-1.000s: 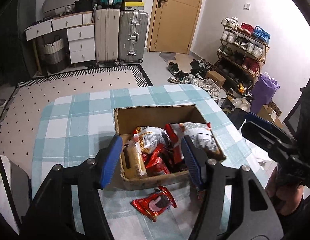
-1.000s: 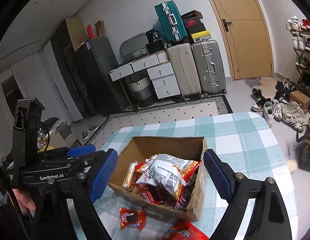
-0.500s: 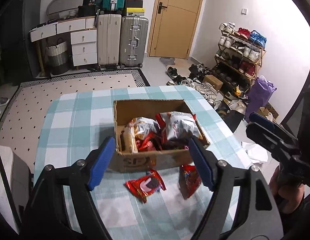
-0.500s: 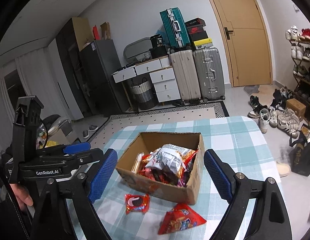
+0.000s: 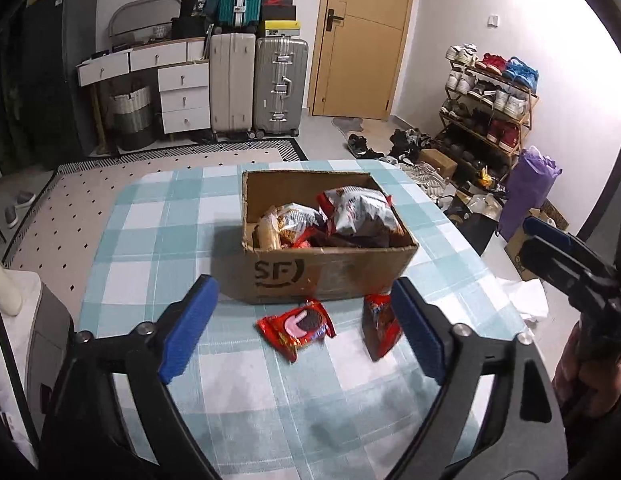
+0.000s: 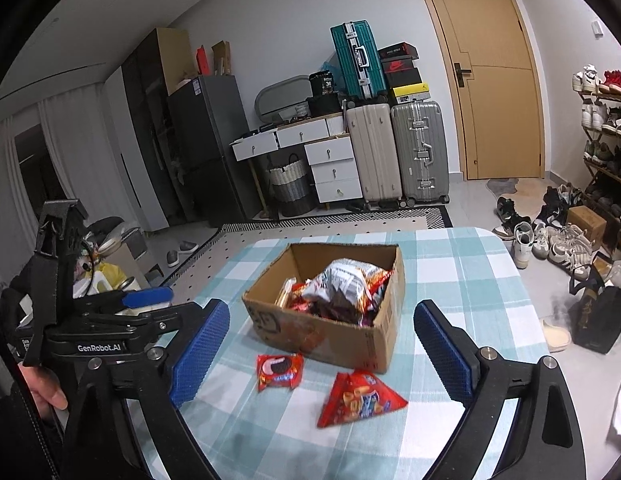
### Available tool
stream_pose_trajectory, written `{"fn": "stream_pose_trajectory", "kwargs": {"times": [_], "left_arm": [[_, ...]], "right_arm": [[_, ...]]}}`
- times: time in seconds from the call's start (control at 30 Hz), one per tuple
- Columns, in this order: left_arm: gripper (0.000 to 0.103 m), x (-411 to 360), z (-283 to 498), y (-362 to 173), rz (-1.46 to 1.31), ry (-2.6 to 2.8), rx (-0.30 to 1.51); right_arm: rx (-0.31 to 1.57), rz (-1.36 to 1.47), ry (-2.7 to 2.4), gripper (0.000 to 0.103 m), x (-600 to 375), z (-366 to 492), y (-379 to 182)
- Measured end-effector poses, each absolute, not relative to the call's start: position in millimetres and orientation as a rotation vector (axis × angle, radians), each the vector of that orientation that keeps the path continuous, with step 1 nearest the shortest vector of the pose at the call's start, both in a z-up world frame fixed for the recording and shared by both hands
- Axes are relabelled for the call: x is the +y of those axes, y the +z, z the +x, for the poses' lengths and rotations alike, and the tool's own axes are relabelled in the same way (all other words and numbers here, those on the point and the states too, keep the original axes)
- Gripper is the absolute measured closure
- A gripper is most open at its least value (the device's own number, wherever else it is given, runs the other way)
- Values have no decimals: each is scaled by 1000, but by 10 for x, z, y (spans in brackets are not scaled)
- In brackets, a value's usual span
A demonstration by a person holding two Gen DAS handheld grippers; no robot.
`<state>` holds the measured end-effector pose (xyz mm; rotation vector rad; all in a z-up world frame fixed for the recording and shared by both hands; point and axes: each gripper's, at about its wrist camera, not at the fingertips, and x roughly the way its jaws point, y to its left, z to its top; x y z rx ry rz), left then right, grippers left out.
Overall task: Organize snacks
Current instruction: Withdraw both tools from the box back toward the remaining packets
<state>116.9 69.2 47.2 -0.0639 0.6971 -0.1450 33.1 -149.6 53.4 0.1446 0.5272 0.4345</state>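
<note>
A cardboard box [image 5: 330, 272] [image 6: 322, 332] full of snack bags stands on the checked tablecloth [image 5: 150, 240]. In front of it lie a red cookie packet [image 5: 296, 328] [image 6: 279, 371] and a red triangular snack bag [image 6: 356, 398] [image 5: 380, 326]. My left gripper [image 5: 302, 328] hangs above the packets, its jaws opening with nothing pressed between them. My right gripper [image 6: 320, 354] is also opening, empty, short of the box. Each gripper shows at the edge of the other's view.
The table's right edge [image 5: 490, 280] drops to a floor with shoes, a shoe rack [image 5: 486, 108] and bags. Suitcases [image 5: 258, 88] and white drawers stand by the far wall. A white paper [image 5: 526, 300] lies at the right.
Both grippers have pulled back from the box toward the near table edge. The left jaws have spread much wider; the two red packets have come fully into view.
</note>
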Motion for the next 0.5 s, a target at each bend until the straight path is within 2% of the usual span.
{"fn": "stream_pose_trajectory", "kwargs": {"times": [0.13, 0.23, 0.5], "left_arm": [[12, 718, 1066, 359, -89, -143, 704], [6, 766, 1019, 205, -127, -147, 722], [3, 815, 997, -177, -142, -116, 755]], "right_arm": [[537, 135, 437, 7, -1501, 220, 459], [556, 131, 436, 7, -1505, 173, 357], [604, 135, 443, 7, -1495, 136, 59]]}}
